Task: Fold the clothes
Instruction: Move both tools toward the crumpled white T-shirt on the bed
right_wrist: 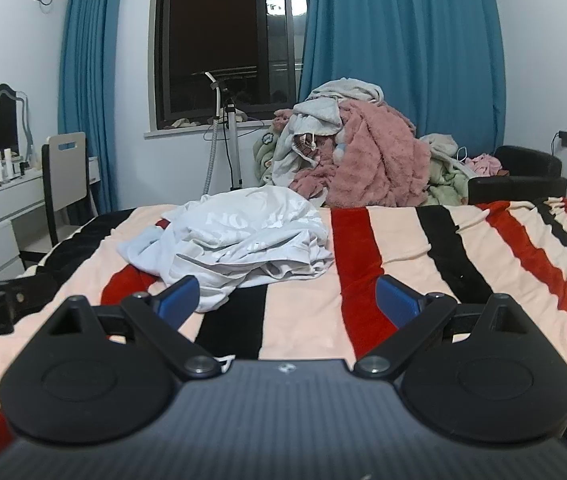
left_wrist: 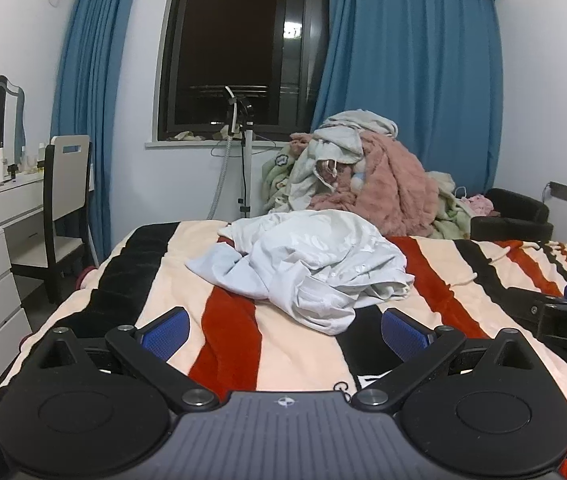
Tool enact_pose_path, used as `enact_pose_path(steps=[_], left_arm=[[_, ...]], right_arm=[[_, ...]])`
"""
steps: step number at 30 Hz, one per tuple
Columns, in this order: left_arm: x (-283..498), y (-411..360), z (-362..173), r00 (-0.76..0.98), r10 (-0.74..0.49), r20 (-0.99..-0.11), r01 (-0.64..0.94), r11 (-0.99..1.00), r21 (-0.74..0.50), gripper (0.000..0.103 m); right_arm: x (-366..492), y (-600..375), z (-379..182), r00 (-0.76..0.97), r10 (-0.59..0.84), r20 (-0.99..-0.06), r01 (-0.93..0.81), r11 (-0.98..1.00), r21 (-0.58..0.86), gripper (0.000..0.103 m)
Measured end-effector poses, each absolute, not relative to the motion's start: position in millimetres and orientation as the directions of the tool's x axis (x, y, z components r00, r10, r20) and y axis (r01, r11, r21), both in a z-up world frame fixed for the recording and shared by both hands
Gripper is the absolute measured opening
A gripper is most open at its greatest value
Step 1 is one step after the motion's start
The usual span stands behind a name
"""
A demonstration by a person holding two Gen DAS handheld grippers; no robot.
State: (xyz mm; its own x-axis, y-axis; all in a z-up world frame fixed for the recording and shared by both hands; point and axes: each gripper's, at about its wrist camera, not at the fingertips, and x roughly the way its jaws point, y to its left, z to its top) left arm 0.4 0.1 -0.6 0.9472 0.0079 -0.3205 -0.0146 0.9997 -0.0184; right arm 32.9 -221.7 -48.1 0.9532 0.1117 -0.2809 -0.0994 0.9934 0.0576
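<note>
Two claws are hovering low over the striped blanket [left_wrist: 323,356], both with jaws spread wide and nothing between the blue pads, so neither is grasping anything yet. The left claw [left_wrist: 283,330] is facing the crumpled white shirt [left_wrist: 315,268], which is lying just ahead of it and a little to its right, its nearest fold reaching almost to the line between the pads. The right claw [right_wrist: 288,300] is seeing the same shirt [right_wrist: 239,244] ahead and to its left, with one loose flap lying just beyond its left pad [right_wrist: 175,296]. Judging from this, the step in hand is picking the shirt up to spread it flat before any fold. To do that well, each claw should be reaching for a separate edge, ideally a hem or shoulder seam rather than the bunched middle, pinching a single layer so the cloth opens out when lifted. Grabbing the heap's centre would likely be lifting a wad. The left claw is tipping slightly downward toward the bed, and the right one is looking roughly level across it. They are sitting side by side, each showing at the edge of the other's view. A pile of laundry [left_wrist: 363,176] is sitting well beyond the shirt, off the blanket.
</note>
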Motion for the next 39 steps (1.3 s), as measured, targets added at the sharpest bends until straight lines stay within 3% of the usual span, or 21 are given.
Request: enact_pose_path(steps=[4,6,11,19,26,31,39], left_arm=[[-5,-14,-4,0.95,0.018,-0.311,-0.007,0.999,0.034,0.103],[7,-5,-4,0.937,-0.001,-0.35,-0.003,1.0,-0.011,0.103],[0,0,-5,0.94,-0.018,-0.339,0.006,0.999,-0.036,0.103],[0,-14,-14,0.928,-0.032,-0.37,0.031,0.999,-0.009,0.103],[-3,-22,-14,0.936,-0.061,-0.347,0.061,0.998,-0.011,0.103],[-2,-24,-17,0.936,-0.067,-0.346,0.072,0.997,0.001,0.103],[5,-23,-24,0.925,-0.072,-0.372,0.075,0.997,-0.005,0.103]], right_arm=[[32,-221,-48,0.955,0.103,-0.278,-0.093,0.994,0.051,0.096],[32,-221,-48,0.956,0.099,-0.277,-0.09,0.995,0.047,0.096],[30,-220,-48,0.958,0.089,-0.273,-0.081,0.996,0.039,0.096],[29,-220,-47,0.961,0.073,-0.266,-0.068,0.997,0.029,0.096],[28,-225,-46,0.966,0.05,-0.254,-0.039,0.998,0.047,0.096],[28,-233,-20,0.985,-0.032,-0.169,0.044,0.997,0.069,0.096],[63,-233,42,0.995,0.059,-0.081,-0.044,0.983,0.18,0.096]])
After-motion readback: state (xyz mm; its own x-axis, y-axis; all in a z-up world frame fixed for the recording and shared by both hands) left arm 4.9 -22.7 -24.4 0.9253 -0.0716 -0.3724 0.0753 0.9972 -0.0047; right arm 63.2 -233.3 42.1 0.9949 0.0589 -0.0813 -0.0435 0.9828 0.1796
